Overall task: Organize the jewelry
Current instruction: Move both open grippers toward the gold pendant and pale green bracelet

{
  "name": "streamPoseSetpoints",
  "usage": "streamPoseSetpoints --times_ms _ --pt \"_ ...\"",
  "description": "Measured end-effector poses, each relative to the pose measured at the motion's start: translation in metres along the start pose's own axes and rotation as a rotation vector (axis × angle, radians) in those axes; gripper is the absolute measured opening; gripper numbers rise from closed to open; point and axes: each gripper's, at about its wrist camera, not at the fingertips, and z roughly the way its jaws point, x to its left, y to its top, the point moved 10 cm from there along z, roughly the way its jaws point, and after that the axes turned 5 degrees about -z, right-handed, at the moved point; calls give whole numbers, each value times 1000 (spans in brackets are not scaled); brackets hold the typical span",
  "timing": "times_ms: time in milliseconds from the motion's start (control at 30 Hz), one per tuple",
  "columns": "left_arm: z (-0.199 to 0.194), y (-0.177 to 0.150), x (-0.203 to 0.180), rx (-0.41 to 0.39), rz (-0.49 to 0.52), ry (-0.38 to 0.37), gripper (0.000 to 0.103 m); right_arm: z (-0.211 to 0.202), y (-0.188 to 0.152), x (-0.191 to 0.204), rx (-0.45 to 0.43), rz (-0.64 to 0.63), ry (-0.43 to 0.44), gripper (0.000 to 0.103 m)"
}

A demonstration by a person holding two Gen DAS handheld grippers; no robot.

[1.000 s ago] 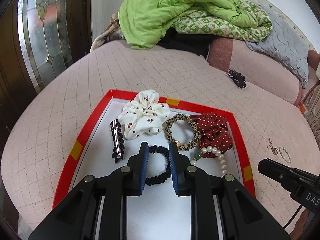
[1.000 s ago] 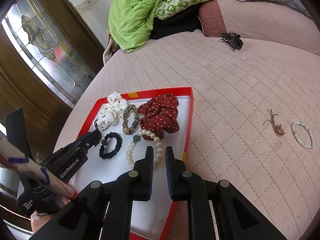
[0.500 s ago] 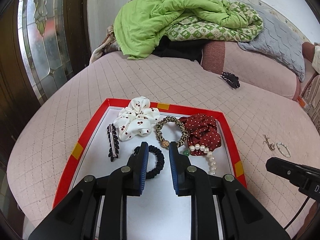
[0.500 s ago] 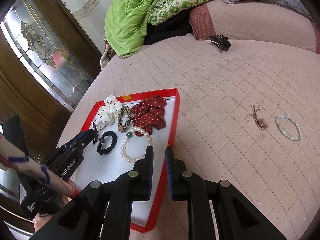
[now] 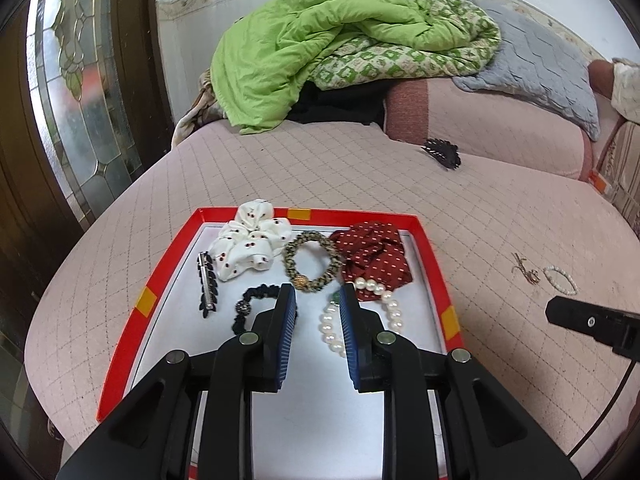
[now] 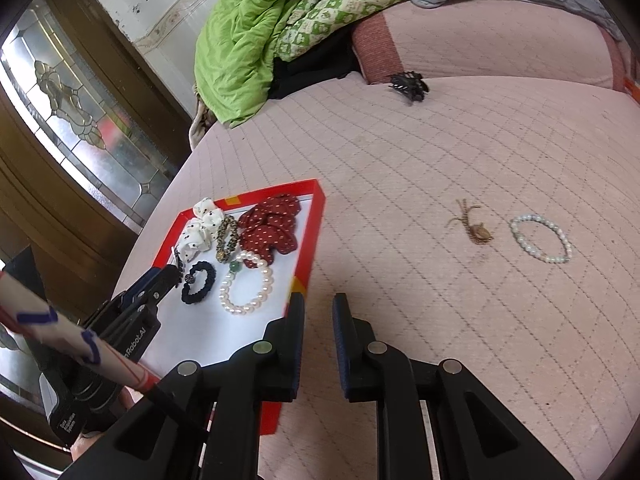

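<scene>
A red-rimmed white tray (image 5: 168, 264) (image 6: 316, 224) lies on the pink quilted bed. In it are a white scrunchie (image 5: 250, 244), a leopard hair tie (image 5: 313, 262), a dark red scrunchie (image 5: 376, 252), a black hair tie (image 5: 252, 306), a black leaf clip (image 5: 207, 282) and a pearl bracelet (image 5: 360, 320) (image 6: 247, 284). My left gripper (image 5: 318, 300) is open and empty above the tray. My right gripper (image 6: 319, 312) is open and empty over the bed just right of the tray. A gold brooch (image 6: 474, 228) and a small pale bead bracelet (image 6: 540, 238) lie on the bed to the right.
A black claw clip (image 6: 408, 85) (image 5: 442, 152) lies far back near a pink bolster (image 6: 480, 44). A green quilt (image 5: 320, 48) and grey blanket (image 5: 536, 64) are piled behind. A wooden door with stained glass (image 5: 72, 92) stands on the left.
My right gripper has moved right, off the tray and over the bed, nearer the brooch and bead bracelet. My left gripper has drawn back and shifted right over the tray.
</scene>
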Motion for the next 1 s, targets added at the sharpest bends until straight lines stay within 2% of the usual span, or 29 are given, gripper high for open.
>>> streamPoseSetpoints --times_ms 1000 --pt "-28 -25 -141 -18 240 -80 27 -53 -20 -130 -47 168 -68 19"
